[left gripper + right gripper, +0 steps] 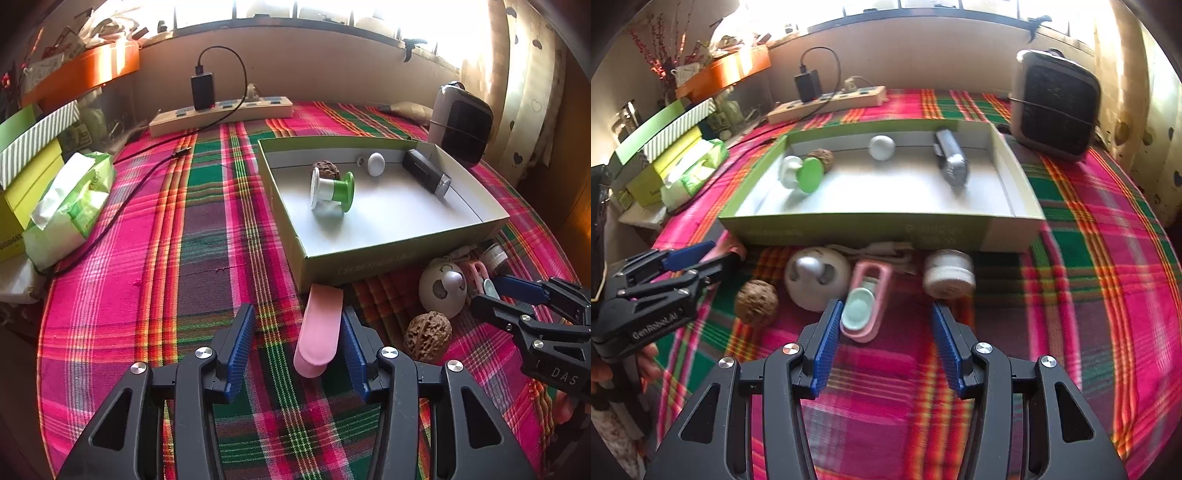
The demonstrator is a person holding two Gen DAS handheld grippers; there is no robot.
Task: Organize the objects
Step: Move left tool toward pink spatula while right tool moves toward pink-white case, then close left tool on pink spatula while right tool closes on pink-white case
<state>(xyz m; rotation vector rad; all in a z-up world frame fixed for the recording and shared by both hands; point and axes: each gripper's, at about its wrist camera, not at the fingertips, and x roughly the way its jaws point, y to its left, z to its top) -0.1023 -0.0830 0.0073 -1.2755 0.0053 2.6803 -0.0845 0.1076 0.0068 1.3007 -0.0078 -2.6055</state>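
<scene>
While both grippers, left gripper and right gripper, stand released, the flat pink plastic clip lies at the green cardboard tray's six o'clock, hugging one pad; closing off-centre could flick it away.

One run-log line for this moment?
left hand-held gripper: open, pink case between jaws | right hand-held gripper: open, empty | box: four items inside
</scene>
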